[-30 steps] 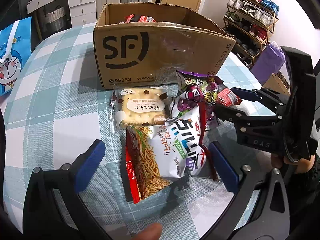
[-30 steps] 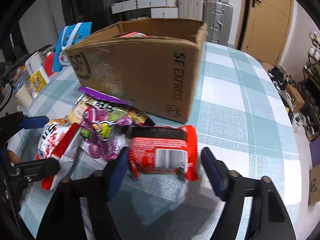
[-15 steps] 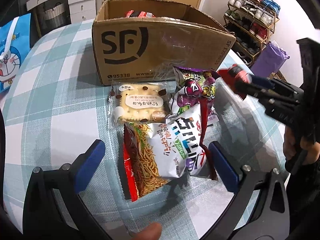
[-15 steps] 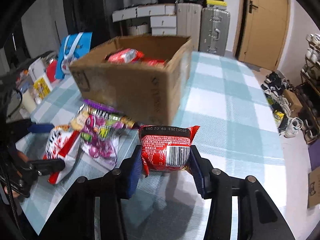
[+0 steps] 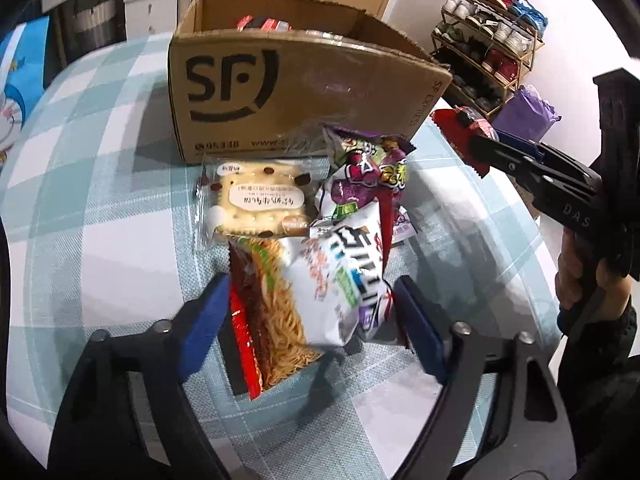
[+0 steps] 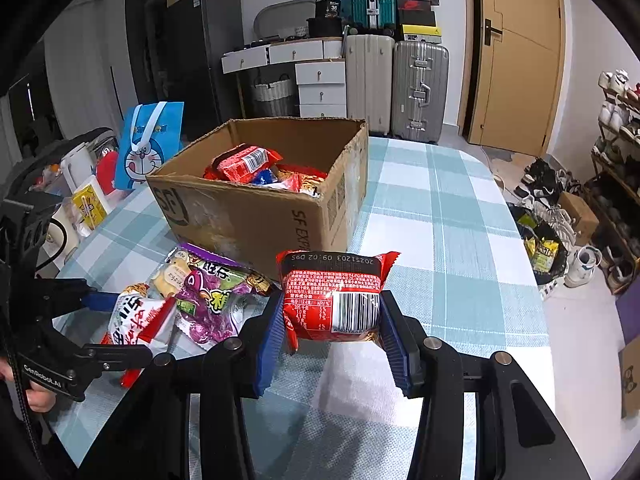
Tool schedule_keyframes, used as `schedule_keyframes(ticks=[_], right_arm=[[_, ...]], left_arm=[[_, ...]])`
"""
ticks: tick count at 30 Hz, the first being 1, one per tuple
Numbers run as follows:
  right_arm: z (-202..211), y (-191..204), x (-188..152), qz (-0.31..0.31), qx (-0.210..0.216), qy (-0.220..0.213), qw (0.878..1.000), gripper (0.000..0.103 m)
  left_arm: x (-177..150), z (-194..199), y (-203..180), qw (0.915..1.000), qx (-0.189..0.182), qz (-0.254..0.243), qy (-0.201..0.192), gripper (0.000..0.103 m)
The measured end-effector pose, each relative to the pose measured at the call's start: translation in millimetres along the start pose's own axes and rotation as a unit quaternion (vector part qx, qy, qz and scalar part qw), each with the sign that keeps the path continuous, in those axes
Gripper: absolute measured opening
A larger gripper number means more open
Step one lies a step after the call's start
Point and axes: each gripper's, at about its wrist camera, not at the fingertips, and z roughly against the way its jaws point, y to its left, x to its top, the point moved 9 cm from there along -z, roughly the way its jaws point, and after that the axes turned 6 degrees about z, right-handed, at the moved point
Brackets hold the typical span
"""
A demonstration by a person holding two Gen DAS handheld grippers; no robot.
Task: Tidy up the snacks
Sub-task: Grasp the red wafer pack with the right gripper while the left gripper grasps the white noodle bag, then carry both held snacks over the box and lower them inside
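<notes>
An open SF cardboard box (image 5: 280,92) stands on the checked table and holds several snack packs (image 6: 244,162). My right gripper (image 6: 330,320) is shut on a red snack pack (image 6: 332,292) and holds it above the table, right of the box (image 6: 256,216); it also shows in the left wrist view (image 5: 460,128). My left gripper (image 5: 308,312) has its fingers closing around a noodle snack bag (image 5: 308,280) that lies on the table. A cracker pack (image 5: 256,200) and a purple candy bag (image 5: 368,172) lie between that bag and the box.
A blue Doraemon bag (image 6: 148,144) and small items stand at the table's left edge. Suitcases (image 6: 396,84), drawers and a door are behind the table. A shoe rack (image 5: 488,40) stands to the right.
My right gripper shut on the red pack and lifted it off the table. My left gripper's fingers closed in around the noodle bag.
</notes>
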Motion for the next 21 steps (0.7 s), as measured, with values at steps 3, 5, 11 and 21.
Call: schedule_keyframes(ticks=[3,5,11,21], right_arm=[[2.9,1.0,2.1,0.000,0.000,-0.004,1.000,0.046],[4.9,0.4,2.6,0.000,-0.002,-0.008,1.000,0.046],[8.7,0.4,5.1,-0.002,-0.001,-0.017,1.000,0.046],[21.9,-1.8,12.3,-0.009,0.003,-0.040,0.999,0.046]], left_arm=[[0.1,3.0,-3.4,0.9999,0.000,-0.007,-0.007,0.067],[0.4,7.2,-7.8,0.9997,-0.002,-0.019,-0.013,0.061],[1.8,19.2,-20.0,0.9986,-0.008,-0.042,-0.031,0.054],[14.4,46.7,-24.8,0.9963,-0.017,-0.039,-0.075,0.054]])
